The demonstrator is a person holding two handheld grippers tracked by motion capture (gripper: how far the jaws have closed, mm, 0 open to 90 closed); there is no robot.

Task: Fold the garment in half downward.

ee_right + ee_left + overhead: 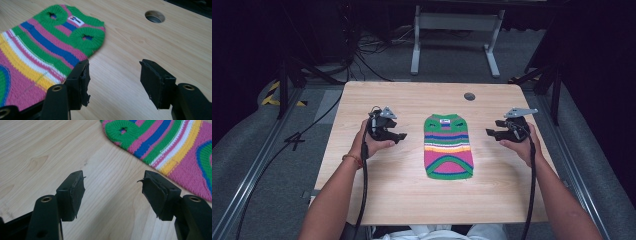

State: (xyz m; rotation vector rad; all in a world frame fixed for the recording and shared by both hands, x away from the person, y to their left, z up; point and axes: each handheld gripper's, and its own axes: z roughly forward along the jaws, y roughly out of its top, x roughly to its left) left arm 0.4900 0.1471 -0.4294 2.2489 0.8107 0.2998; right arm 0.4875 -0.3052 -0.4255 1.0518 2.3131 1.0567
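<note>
The left gripper (395, 136) is being held in the person's left hand (371, 142), to the left of the striped knitted sweater (448, 147) and apart from it, with its jaws standing partly open and nothing being gripped between them. The sweater is being kept flat on the wooden table (402, 195), at the middle of it, green collar toward the far edge. A round hole (469, 96) is being shown just beyond the sweater's collar. The right gripper (493, 133) is being held to the right of the sweater, apart from it, jaws likewise partly open and empty.
</note>
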